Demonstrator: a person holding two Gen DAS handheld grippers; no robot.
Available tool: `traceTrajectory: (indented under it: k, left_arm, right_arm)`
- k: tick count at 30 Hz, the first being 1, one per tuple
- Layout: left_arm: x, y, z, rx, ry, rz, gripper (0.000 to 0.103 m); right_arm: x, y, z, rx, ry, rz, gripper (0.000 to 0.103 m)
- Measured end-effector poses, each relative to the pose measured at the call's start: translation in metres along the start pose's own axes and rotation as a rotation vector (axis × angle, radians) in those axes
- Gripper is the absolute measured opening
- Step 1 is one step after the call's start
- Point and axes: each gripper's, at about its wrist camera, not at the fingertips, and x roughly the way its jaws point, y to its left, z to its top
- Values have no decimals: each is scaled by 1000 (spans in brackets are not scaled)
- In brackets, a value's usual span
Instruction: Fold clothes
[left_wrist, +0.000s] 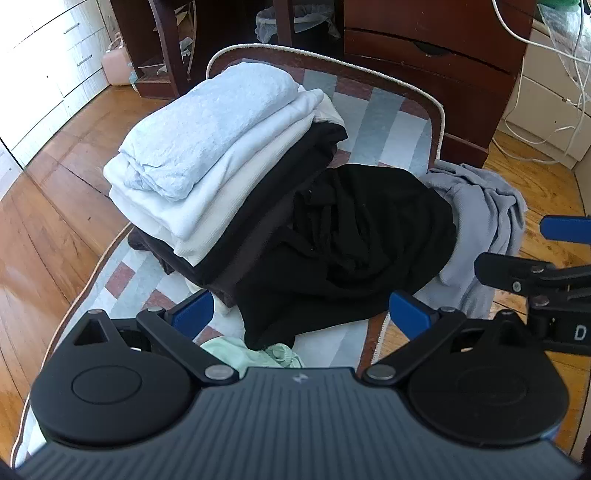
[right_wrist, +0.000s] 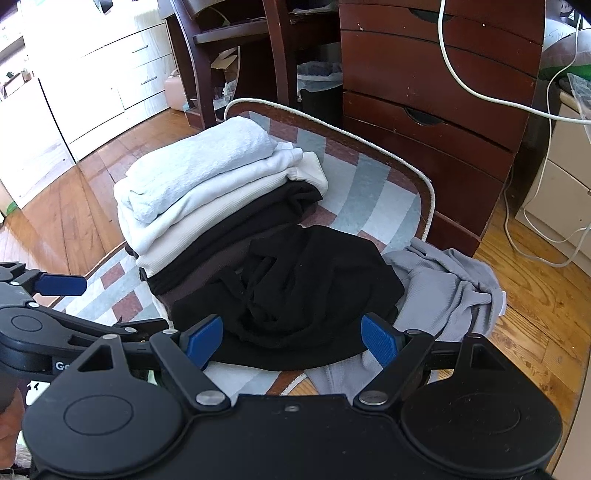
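A stack of folded clothes (left_wrist: 207, 155) (right_wrist: 207, 177), pale blue and white over dark layers, sits on a striped rug (left_wrist: 388, 122) (right_wrist: 354, 184). A crumpled black garment (left_wrist: 354, 236) (right_wrist: 303, 288) lies against the stack's near right side. Beside it on the right sprawls a loose grey garment (left_wrist: 487, 206) (right_wrist: 443, 288). A mint green piece (left_wrist: 251, 354) peeks out under my left gripper (left_wrist: 301, 317), which hovers open above the black garment's near edge. My right gripper (right_wrist: 291, 339) is open too, just short of the black garment, holding nothing.
Dark wooden drawers (right_wrist: 436, 103) stand behind the rug, with white cables (right_wrist: 546, 110) hanging at the right. White cabinets (right_wrist: 96, 74) line the left wall. A lined bin (right_wrist: 317, 85) and a pink container (left_wrist: 116, 62) sit near the desk legs. Wooden floor (left_wrist: 55, 221) surrounds the rug.
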Motion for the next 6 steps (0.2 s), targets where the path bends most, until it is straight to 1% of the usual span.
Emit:
traceTrajectory:
  k: [6]
  left_arm:
    - [0, 1, -1, -8, 4, -1, 103]
  right_arm:
    - [1, 0, 0, -3, 4, 0, 85]
